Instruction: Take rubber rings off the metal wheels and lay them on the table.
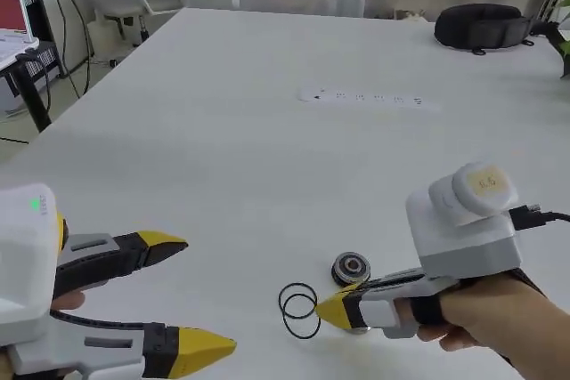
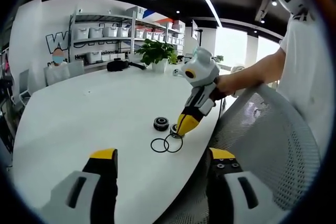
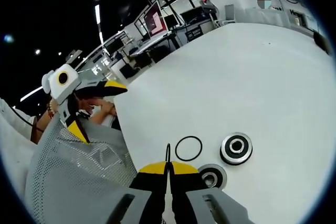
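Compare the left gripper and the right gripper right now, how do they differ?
The left gripper is open, jaws wide apart; the right gripper is shut on a rubber ring. The left gripper holds nothing, away from the parts; the right gripper's tip is beside a metal wheel. Both have black jaws with yellow tips.

**A:** What colour is the table (image 1: 267, 131)?

**B:** Plain white, no pattern. The power strip (image 1: 365, 97) is white too.

**A:** And the rings (image 1: 298, 302)?

**B:** Both are black. The wheels (image 3: 236, 148) are silver with a dark band round a pale centre.

**A:** The grippers?

**B:** The left gripper (image 1: 207, 292) and the right gripper (image 1: 325, 309) each have a white body and black jaws tipped with yellow. The left one shows a small green light.

**A:** Anything further off?

**B:** A black cushion (image 1: 481, 26), a green plant (image 2: 155, 51) and a grey mesh chair (image 2: 262, 124).
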The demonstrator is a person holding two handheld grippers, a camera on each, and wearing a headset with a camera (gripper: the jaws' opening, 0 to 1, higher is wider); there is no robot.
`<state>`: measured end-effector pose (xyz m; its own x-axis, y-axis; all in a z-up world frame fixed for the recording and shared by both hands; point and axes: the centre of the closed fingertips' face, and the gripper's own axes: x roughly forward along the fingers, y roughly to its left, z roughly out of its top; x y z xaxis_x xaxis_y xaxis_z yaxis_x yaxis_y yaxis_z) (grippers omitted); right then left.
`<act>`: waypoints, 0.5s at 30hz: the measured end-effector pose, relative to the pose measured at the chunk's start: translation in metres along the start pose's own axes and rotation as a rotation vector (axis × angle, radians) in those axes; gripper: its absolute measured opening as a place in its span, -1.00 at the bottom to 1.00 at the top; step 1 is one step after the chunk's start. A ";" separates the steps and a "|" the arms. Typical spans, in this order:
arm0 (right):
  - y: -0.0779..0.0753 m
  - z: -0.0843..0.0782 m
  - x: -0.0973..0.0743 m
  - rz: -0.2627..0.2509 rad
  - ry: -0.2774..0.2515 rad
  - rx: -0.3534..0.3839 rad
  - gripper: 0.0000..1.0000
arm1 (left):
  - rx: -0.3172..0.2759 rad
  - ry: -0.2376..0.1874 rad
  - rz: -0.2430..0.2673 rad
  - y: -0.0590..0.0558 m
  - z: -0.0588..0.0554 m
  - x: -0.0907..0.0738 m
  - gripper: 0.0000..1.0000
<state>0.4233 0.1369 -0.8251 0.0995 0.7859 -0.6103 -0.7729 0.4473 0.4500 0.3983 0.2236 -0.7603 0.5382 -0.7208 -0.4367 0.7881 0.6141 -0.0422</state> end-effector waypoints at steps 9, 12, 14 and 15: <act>-0.009 -0.005 0.003 -0.048 0.026 -0.072 -1.00 | -0.004 0.016 -0.008 -0.002 -0.003 0.001 0.32; -0.011 -0.004 0.003 -0.062 0.021 -0.101 -1.00 | -0.003 0.019 -0.007 -0.001 -0.004 0.001 0.32; -0.010 -0.002 0.003 -0.058 0.014 -0.103 -1.00 | -0.004 0.020 -0.007 -0.001 -0.004 0.001 0.32; -0.010 -0.002 0.003 -0.057 0.012 -0.103 -1.00 | -0.005 0.021 -0.006 -0.001 -0.004 0.001 0.32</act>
<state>0.4297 0.1343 -0.8328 0.1381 0.7551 -0.6408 -0.8266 0.4443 0.3454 0.3966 0.2232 -0.7646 0.5268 -0.7180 -0.4550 0.7902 0.6109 -0.0491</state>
